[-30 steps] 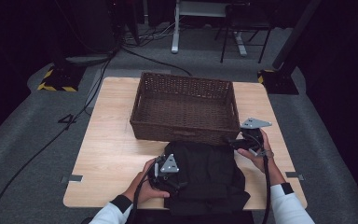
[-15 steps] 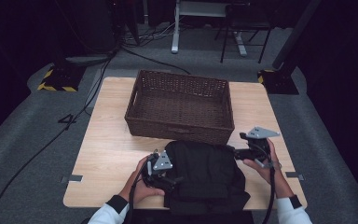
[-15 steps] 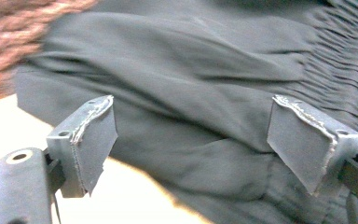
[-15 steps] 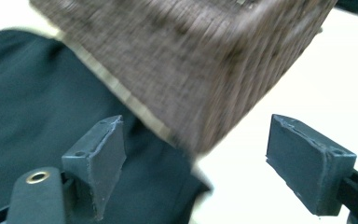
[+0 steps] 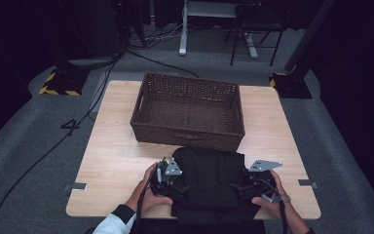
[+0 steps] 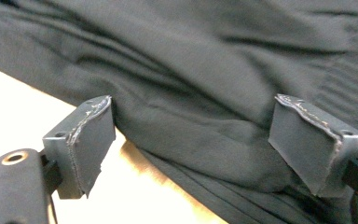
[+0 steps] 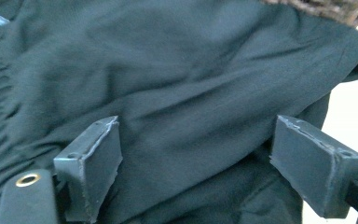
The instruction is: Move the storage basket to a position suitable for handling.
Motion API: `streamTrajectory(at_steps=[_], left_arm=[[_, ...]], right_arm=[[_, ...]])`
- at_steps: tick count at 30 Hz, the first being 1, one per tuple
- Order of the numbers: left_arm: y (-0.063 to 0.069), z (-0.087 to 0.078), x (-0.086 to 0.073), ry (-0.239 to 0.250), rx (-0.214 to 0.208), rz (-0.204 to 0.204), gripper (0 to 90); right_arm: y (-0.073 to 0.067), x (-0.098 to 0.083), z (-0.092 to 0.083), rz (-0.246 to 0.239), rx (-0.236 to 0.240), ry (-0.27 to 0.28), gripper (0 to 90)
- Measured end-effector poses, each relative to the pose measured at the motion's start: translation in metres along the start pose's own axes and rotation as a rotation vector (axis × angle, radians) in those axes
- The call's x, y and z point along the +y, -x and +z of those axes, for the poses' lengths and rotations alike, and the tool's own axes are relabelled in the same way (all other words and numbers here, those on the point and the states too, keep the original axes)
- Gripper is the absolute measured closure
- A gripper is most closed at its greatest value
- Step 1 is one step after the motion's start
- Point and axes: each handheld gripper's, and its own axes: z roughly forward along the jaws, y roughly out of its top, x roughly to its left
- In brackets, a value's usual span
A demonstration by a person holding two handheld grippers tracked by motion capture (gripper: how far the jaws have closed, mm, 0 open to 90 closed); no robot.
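— While the left gripper point(image 6: 193, 140) looks along its own two black jaws, how do they stand?

— Wide apart, with dark folded cloth point(image 6: 205, 70) bunched between them. The pads press on nothing that I can see; the fabric's edge runs past the left pad, with bare wood showing under it at about seven o'clock.

— And the right gripper point(image 7: 196, 161)?

— Also spread wide, and its jaws have just been opening further. The same cloth point(image 7: 168, 74) lies between and beyond them, loose, not pinched. A strip of woven wicker peeks in at one o'clock in the right gripper view.

— Seen from above, where is the cloth?

— The dark cloth point(image 5: 208, 180) sits at the near edge of the wooden table point(image 5: 112, 156), at six o'clock from the wicker basket point(image 5: 189, 111), its far edge just beside the basket's near wall. I cannot tell whether they touch.

— And the hands?

— The left gripper point(image 5: 168, 176) is at the cloth's nine o'clock side, the right gripper point(image 5: 253, 185) at its three o'clock side, each held in a hand coming in from the bottom. A white cuff shows on the left forearm.
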Motion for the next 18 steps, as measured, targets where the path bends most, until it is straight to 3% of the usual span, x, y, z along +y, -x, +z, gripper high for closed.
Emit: streamTrajectory(at_steps=[6, 8, 10, 11, 12, 13, 14, 16, 18], left_arm=[[-0.003, 0.006, 0.000, -0.020, 0.041, -0.017, 0.4], [-0.004, 0.008, 0.000, -0.023, 0.039, -0.022, 0.4], [-0.007, 0.010, 0.000, -0.021, 0.020, -0.024, 0.4], [-0.007, 0.010, 0.000, -0.021, 0.020, -0.024, 0.1], [-0.007, 0.010, -0.001, -0.016, 0.020, -0.020, 0.1], [-0.008, 0.011, -0.001, -0.011, 0.017, -0.016, 0.2], [-0.008, 0.011, -0.001, -0.008, 0.016, -0.013, 0.1], [-0.008, 0.012, 0.000, -0.006, 0.011, -0.010, 0.1], [-0.009, 0.012, 0.000, -0.006, 0.010, -0.008, 0.1]], right_arm=[[0.000, -0.002, 0.010, -0.031, -0.036, -0.028, 16.0], [0.000, -0.001, 0.011, -0.045, -0.057, -0.032, 16.0], [-0.001, -0.001, 0.011, -0.064, -0.100, -0.035, 13.9], [-0.001, 0.000, 0.010, -0.075, -0.139, -0.040, 7.5], [-0.001, 0.000, 0.010, -0.075, -0.139, -0.040, 7.5], [-0.001, 0.000, 0.010, -0.079, -0.192, -0.046, 0.6], [0.000, 0.000, 0.010, -0.075, -0.219, -0.046, 0.8], [0.011, -0.002, 0.011, -0.018, -0.167, -0.047, 0.6], [0.014, -0.003, 0.012, -0.001, -0.141, -0.047, 0.5]])
